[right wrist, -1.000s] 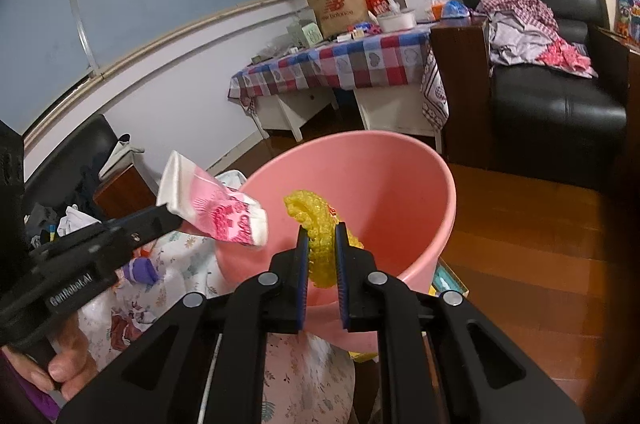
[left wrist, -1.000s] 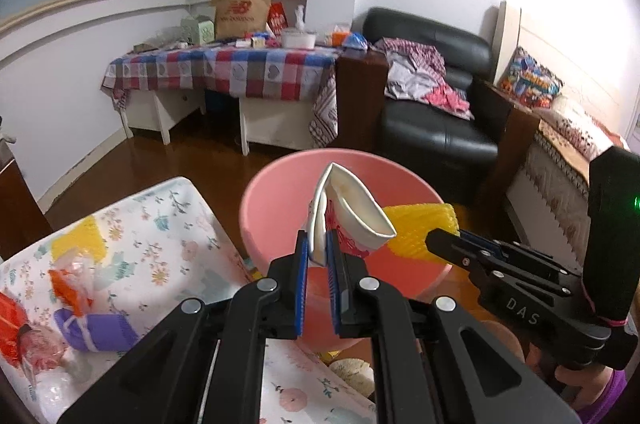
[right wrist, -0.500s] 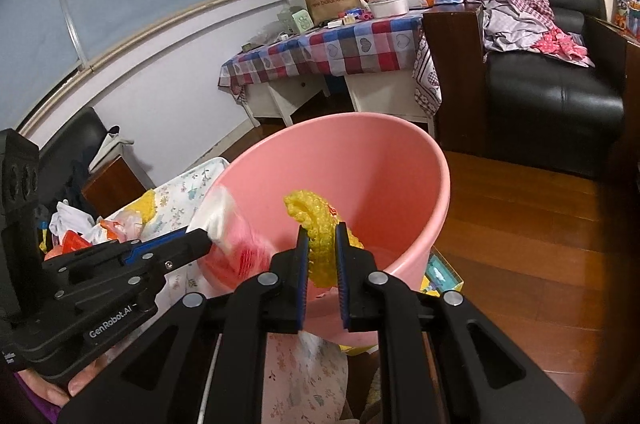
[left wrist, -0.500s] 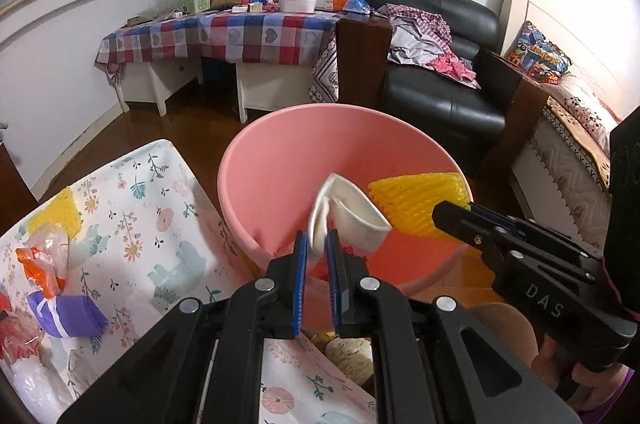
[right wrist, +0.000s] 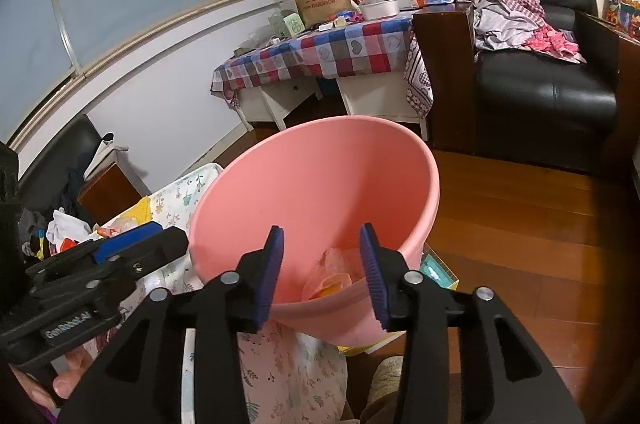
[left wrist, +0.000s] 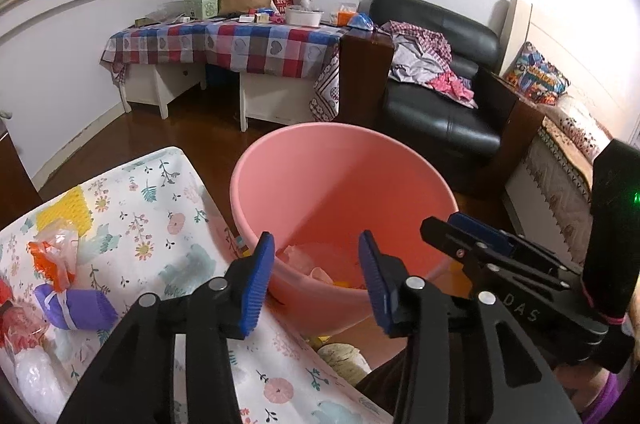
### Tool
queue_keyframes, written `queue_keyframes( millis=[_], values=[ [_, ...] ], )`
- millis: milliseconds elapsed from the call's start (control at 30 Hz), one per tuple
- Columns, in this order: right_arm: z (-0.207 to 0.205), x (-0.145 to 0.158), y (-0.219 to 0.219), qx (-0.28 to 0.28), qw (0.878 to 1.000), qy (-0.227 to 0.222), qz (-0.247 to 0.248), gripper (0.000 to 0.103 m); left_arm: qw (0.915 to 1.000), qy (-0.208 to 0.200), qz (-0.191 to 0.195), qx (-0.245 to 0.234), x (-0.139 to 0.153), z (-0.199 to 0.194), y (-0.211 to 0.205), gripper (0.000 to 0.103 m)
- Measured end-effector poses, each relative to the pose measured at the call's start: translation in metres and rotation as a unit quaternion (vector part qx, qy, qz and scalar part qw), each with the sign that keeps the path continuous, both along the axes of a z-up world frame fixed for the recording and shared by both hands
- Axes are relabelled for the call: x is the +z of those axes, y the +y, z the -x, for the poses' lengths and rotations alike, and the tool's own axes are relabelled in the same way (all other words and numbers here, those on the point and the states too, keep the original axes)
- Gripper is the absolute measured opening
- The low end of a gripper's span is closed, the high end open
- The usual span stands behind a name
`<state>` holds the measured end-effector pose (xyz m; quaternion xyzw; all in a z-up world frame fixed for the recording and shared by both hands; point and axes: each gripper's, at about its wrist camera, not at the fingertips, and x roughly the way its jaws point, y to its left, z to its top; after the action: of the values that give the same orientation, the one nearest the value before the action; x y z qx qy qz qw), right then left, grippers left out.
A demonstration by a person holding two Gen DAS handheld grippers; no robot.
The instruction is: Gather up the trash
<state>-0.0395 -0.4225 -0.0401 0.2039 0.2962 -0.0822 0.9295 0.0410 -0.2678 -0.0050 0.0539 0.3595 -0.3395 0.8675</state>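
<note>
Left wrist view: left gripper [left wrist: 316, 256] poised over the near rim of the round pink plastic bucket [left wrist: 320, 160], blue-padded fingers [left wrist: 258, 280] spread and opening, nothing between them. Down in the bucket's bottom, crumpled pale and orange wrappers [left wrist: 316, 266] lying loose. Right gripper [left wrist: 464, 230] seen at the right edge, reaching over the bucket's rim from the side. To the left, floral-print white cloth [left wrist: 168, 244] with more litter on it: yellow foam net sleeve [left wrist: 66, 210], orange-and-clear plastic wrapper [left wrist: 52, 256], purple wrapped bundle [left wrist: 76, 306].

Right wrist view: same gripper [right wrist: 322, 264] above the bucket's [right wrist: 320, 160] near edge, blue pads [right wrist: 370, 276] parted and opening, empty. Between and below the pads, clear bag with orange scraps [right wrist: 334, 278] resting on the bucket floor. Left gripper [right wrist: 132, 248] at lower left, just beside the bucket's outer wall, held by a hand [right wrist: 60, 382]. Beyond, checked-cloth table [right wrist: 320, 52] and black leather armchair [right wrist: 548, 92] well apart from the bucket.
</note>
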Motion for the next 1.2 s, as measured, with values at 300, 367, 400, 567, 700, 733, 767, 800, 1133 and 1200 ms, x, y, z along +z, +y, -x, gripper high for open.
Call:
queue_keyframes(
  millis=[300,367,400,567,700,733,767,800,1133,1200],
  values=[
    [0.011,0.024,0.024,0.027,0.999,-0.026,0.014,0.04,0.9976,-0.061,0.027,0.016,0.049,0.011,0.042,0.051],
    [0.013,0.028,0.03,0.034,0.999,-0.03,0.014,0.04,0.9957,-0.082,0.033,0.028,0.063,0.015,0.059,0.052],
    [0.014,0.03,0.035,0.039,0.999,-0.033,0.014,0.04,0.9949,-0.089,0.034,0.033,0.068,0.016,0.066,0.053],
    [0.016,0.036,0.057,0.065,0.997,-0.036,0.02,0.04,0.9909,-0.111,0.041,0.064,0.088,0.022,0.107,0.055],
    [0.017,0.038,0.079,0.087,0.995,-0.034,0.026,0.04,0.9875,-0.12,0.047,0.091,0.097,0.028,0.143,0.055],
    [0.017,0.037,0.083,0.092,0.995,-0.033,0.027,0.04,0.9869,-0.12,0.049,0.096,0.098,0.029,0.151,0.055],
    [0.017,0.037,0.089,0.098,0.994,-0.03,0.028,0.04,0.9863,-0.121,0.05,0.101,0.098,0.03,0.158,0.055],
    [0.017,0.036,0.093,0.103,0.994,-0.028,0.029,0.04,0.9857,-0.12,0.05,0.107,0.098,0.032,0.168,0.055],
    [0.014,0.017,0.133,0.147,0.989,0.005,0.017,0.04,0.9872,-0.076,0.03,0.137,0.056,0.048,0.224,0.055],
    [0.013,0.011,0.146,0.16,0.987,0.015,0.025,0.04,0.9888,-0.058,0.03,0.134,0.043,0.052,0.23,0.055]
  ],
)
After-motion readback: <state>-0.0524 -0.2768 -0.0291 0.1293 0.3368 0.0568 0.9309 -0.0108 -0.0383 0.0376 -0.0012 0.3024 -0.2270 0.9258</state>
